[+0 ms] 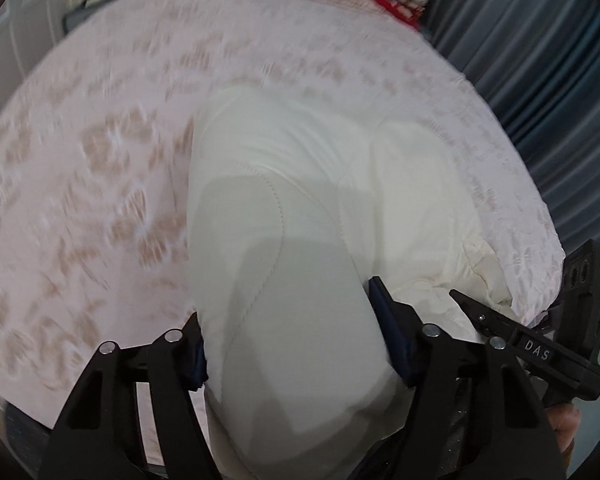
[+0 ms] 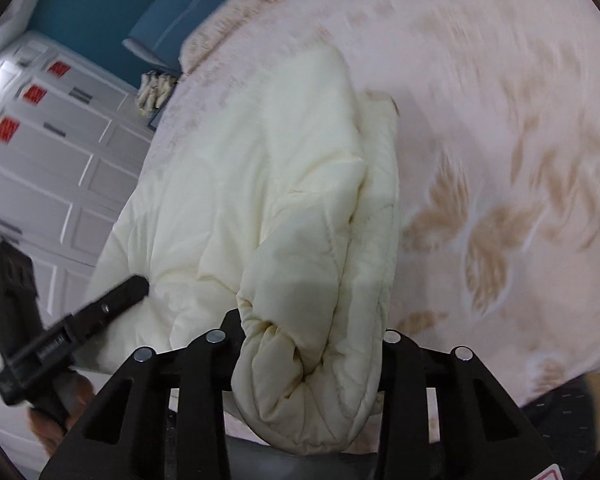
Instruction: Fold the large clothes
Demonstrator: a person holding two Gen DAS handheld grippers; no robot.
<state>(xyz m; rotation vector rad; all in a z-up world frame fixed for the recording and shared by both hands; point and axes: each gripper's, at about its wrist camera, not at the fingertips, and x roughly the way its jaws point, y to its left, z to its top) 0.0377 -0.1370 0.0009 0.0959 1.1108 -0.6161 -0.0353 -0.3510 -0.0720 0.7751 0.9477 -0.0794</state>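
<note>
The cream quilted coat [image 2: 260, 184] lies on a bed covered by a pink patterned bedspread [image 1: 80, 160], its near end bunched and gathered toward the person; the left gripper [image 1: 296, 344] stands part open with a thick fold of the coat filling the gap between its jaws, both pads appearing to press on the padding; the right gripper [image 2: 308, 360] is narrowed on a rolled, puffy edge of the same garment, which bulges out in front of and below its jaws. Each gripper is visible from the other's camera, just beside its partner at the near edge of the bed. As a judgement, the fold is at an early to middle stage: one end is gripped at two points and seems raised off the bedspread, while the far portion lies flat and spread; the held end remains to be carried over and laid down, and further folds and smoothing are probably needed. No container holding anything is evident; white cabinet doors [image 2: 52, 152] with red labels stand shut beside the bed, contents not visible.
</note>
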